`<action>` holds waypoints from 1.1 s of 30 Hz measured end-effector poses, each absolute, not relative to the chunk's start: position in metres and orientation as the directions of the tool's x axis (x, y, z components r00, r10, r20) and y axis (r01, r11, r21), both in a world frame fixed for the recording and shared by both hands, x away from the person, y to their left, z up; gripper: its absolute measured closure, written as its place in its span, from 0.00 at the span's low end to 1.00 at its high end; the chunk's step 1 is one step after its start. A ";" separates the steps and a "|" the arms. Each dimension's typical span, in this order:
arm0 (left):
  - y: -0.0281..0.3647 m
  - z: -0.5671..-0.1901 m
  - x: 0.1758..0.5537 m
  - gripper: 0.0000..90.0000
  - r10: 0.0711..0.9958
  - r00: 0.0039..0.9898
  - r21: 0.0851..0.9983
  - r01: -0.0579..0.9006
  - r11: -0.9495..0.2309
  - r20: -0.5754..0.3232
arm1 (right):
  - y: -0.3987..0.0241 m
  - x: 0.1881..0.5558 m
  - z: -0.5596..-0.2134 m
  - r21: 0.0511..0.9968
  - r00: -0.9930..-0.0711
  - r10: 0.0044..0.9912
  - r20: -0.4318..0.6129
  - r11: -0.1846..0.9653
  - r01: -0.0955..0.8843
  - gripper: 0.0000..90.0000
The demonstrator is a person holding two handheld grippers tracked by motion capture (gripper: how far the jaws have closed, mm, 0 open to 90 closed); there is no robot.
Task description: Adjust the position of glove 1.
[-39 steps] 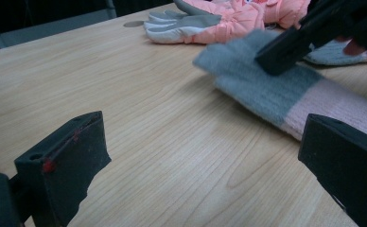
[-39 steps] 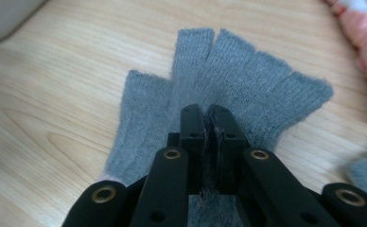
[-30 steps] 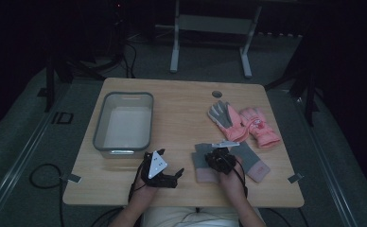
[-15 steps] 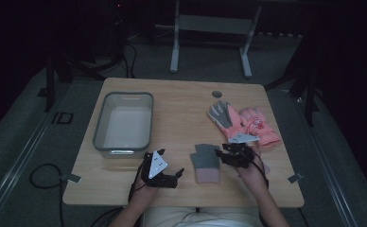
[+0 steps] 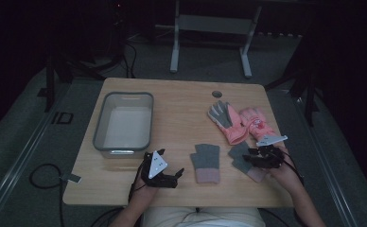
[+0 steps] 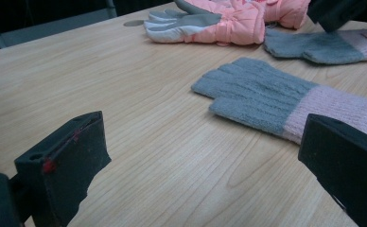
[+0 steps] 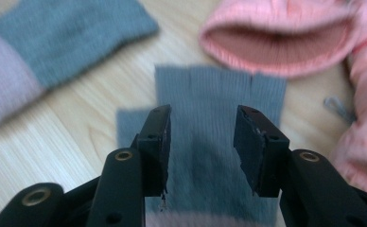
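Two grey knit gloves with pink cuffs lie near the table's front edge. One grey glove [image 5: 205, 161] [image 6: 266, 99] rests just right of my left gripper [image 5: 176, 177] [image 6: 203, 127], whose jaws stand wide open and empty. My right gripper [image 5: 248, 158] [image 7: 202, 123] hovers over the second grey glove [image 5: 240, 158] [image 7: 210, 90], jaws open with nothing between them. A pair of pink padded gloves [image 5: 240, 124] [image 6: 229, 16] [image 7: 285, 38] lies behind it.
A grey plastic bin [image 5: 98, 127] stands at the table's left, with nothing seen inside it. A round hole [image 5: 217, 93] sits near the far edge. Bare wood [image 5: 181, 113] stretches between the bin and the gloves.
My right gripper has moved right, from beside the middle grey glove to above the right one. The left gripper has stayed put.
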State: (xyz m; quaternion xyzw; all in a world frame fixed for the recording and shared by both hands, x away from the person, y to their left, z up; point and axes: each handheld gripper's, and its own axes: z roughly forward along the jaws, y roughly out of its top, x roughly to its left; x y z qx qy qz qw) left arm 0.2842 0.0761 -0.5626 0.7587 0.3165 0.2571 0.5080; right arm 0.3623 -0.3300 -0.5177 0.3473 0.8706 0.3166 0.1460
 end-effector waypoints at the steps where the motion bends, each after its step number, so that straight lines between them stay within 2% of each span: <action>1: 0.076 -0.563 0.284 0.02 0.741 0.668 0.934 0.219 -0.282 0.067 | -0.330 0.362 -0.518 0.653 -0.716 0.697 -0.034 0.558 0.512 0.63; 7: 0.076 -0.563 0.284 0.02 0.744 0.665 0.934 0.220 -0.281 0.067 | -0.338 0.368 -0.537 0.621 -0.718 0.696 -0.005 0.565 0.544 0.68; 10: 0.076 -0.563 0.284 0.02 0.746 0.662 0.934 0.218 -0.282 0.070 | -0.335 0.364 -0.541 0.642 -0.714 0.700 -0.015 0.554 0.530 0.72; 17: 0.077 -0.562 0.285 0.02 0.745 0.664 0.933 0.225 -0.282 0.065 | -0.332 0.356 -0.543 0.668 -0.677 0.735 -0.031 0.519 0.533 0.93; 20: 0.077 -0.562 0.284 0.02 0.747 0.662 0.935 0.223 -0.276 0.062 | -0.322 0.345 -0.535 0.675 -0.673 0.739 -0.028 0.510 0.532 0.95; 22: 0.077 -0.562 0.284 0.02 0.748 0.661 0.934 0.224 -0.277 0.063 | -0.317 0.336 -0.524 0.707 -0.666 0.746 0.009 0.466 0.532 0.95; 25: 0.077 -0.563 0.284 0.02 0.748 0.660 0.936 0.218 -0.277 0.068 | -0.309 0.326 -0.509 0.719 -0.638 0.769 -0.021 0.456 0.525 0.95; 32: 0.077 -0.563 0.284 0.02 0.748 0.661 0.936 0.219 -0.274 0.065 | -0.304 0.311 -0.486 0.755 -0.486 0.874 -0.013 0.327 0.568 0.95; 33: 0.077 -0.563 0.284 0.02 0.748 0.661 0.936 0.219 -0.274 0.065 | -0.304 0.311 -0.486 0.755 -0.486 0.874 -0.013 0.327 0.568 0.95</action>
